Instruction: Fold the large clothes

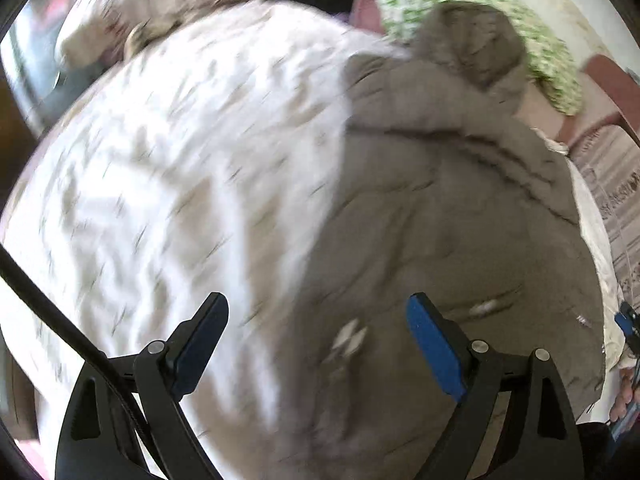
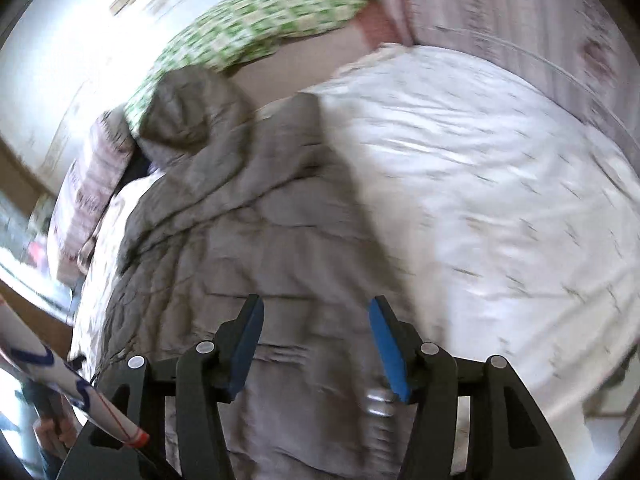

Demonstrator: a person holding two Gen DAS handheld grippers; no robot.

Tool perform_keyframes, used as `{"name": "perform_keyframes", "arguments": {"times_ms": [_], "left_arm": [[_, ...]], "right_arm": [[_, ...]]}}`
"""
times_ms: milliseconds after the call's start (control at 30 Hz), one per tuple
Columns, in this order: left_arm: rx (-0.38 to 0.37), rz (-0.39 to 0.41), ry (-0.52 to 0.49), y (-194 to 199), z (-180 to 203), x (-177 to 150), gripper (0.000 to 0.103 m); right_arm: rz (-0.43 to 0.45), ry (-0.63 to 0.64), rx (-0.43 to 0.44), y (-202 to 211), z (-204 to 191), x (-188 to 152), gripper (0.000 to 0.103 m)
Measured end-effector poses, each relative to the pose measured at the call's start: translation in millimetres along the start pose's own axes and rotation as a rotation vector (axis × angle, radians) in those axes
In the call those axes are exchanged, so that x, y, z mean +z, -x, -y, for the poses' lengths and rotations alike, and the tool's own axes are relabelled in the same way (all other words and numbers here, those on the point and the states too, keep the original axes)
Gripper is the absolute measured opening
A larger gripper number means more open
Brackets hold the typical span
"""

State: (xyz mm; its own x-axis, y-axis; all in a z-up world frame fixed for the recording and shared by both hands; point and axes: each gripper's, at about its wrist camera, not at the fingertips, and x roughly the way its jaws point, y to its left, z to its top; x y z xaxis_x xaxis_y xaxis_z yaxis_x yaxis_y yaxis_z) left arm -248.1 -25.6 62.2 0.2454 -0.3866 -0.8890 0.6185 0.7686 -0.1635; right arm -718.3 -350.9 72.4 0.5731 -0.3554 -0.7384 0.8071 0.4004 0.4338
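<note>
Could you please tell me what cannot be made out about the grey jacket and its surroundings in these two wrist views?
- Left wrist: the grey jacket's hem, cut off by the bottom edge and left tool.
- Left wrist: bedspread print, blurred.
- Right wrist: jacket's near end, behind the right tool.
- Right wrist: the metal bit beside one finger, blurred.

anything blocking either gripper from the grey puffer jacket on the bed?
Nothing visible. The left gripper and the right gripper both hang open over the grey puffer jacket, only air between. The green checked pillow lies beyond the hood.
</note>
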Motion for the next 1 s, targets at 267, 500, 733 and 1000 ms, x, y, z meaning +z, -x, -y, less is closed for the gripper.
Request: {"name": "perform_keyframes", "arguments": {"times_ms": [267, 500, 733, 1000], "left_arm": [[-0.061, -0.082, -0.001, -17, 1, -46, 0.072], [-0.035, -0.038, -0.079, -7, 27, -58, 0.048], [-0.033, -0.027, -0.160, 1, 46, -67, 0.046], [0.040, 0.120, -0.106, 46, 28, -37, 0.053]], "right_arm": [[-0.096, -0.084, -0.034, -10, 40, -17, 0.067], [-0.147, -0.022, -0.019, -22, 35, -25, 0.026], [-0.110, 0.010, -0.085, -17, 30, -25, 0.023], [0.046, 0.055, -0.212, 13, 15, -14, 0.043]]}}
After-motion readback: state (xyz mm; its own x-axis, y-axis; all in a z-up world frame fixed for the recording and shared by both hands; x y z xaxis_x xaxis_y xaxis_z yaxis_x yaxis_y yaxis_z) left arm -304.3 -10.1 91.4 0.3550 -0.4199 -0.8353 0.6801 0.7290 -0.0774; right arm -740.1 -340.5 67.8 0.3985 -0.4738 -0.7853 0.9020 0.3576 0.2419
